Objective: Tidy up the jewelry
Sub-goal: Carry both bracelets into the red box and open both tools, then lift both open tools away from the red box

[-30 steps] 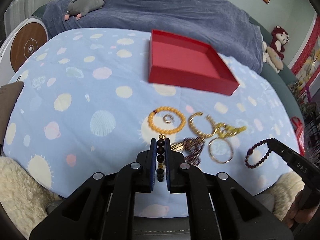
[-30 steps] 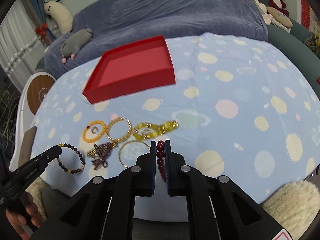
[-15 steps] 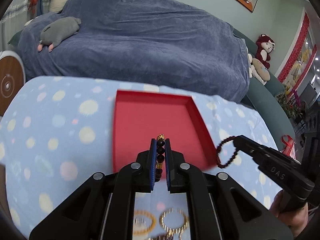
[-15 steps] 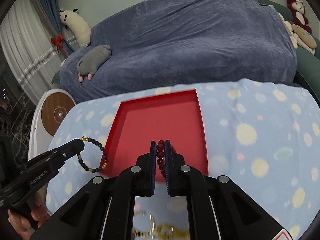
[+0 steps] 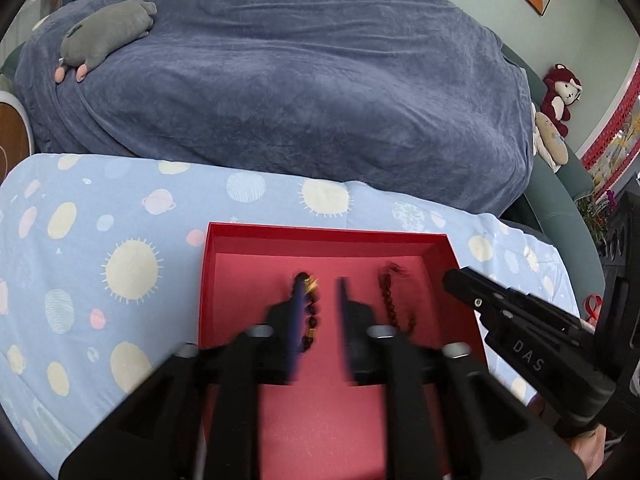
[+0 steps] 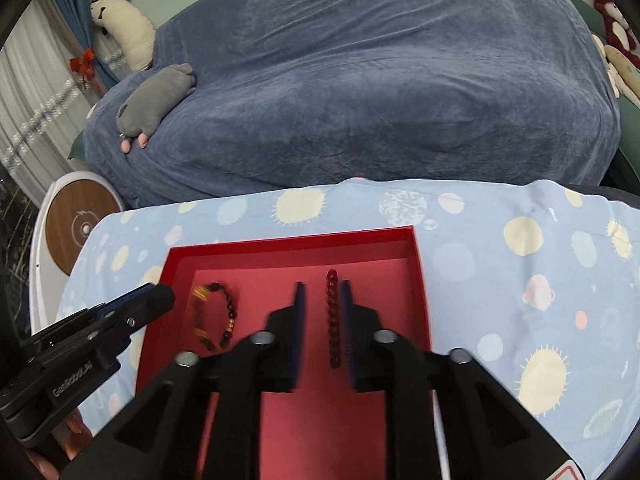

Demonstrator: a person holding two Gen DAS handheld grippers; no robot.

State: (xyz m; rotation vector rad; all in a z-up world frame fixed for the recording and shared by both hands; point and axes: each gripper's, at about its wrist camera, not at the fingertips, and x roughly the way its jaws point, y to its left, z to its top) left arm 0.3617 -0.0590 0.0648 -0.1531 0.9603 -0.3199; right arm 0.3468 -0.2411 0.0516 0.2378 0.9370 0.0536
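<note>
Over the shallow red cardboard box (image 6: 416,280) on the planet-print blue cloth (image 6: 540,260), you hold both grippers side by side, pointing down into it. On the left, your left gripper (image 5: 320,308) has its jaws opening; the dark beaded bracelet with gold accents (image 5: 309,316) hangs against the left finger (image 5: 294,320), no longer pinched, and looks to be dropping toward the box floor. Its loop runs lengthwise, along the fingers. To the right, your right gripper (image 6: 322,316) is likewise opening, and the red beaded bracelet (image 6: 332,316) hangs in the gap between its blue pads, its long axis also along the fingers. Each bracelet sits nearest its own gripper, so each hand can simply draw back. Motion blur smears the left fingers and the gold beads. You cannot tell whether either bracelet already touches the box floor.
</note>
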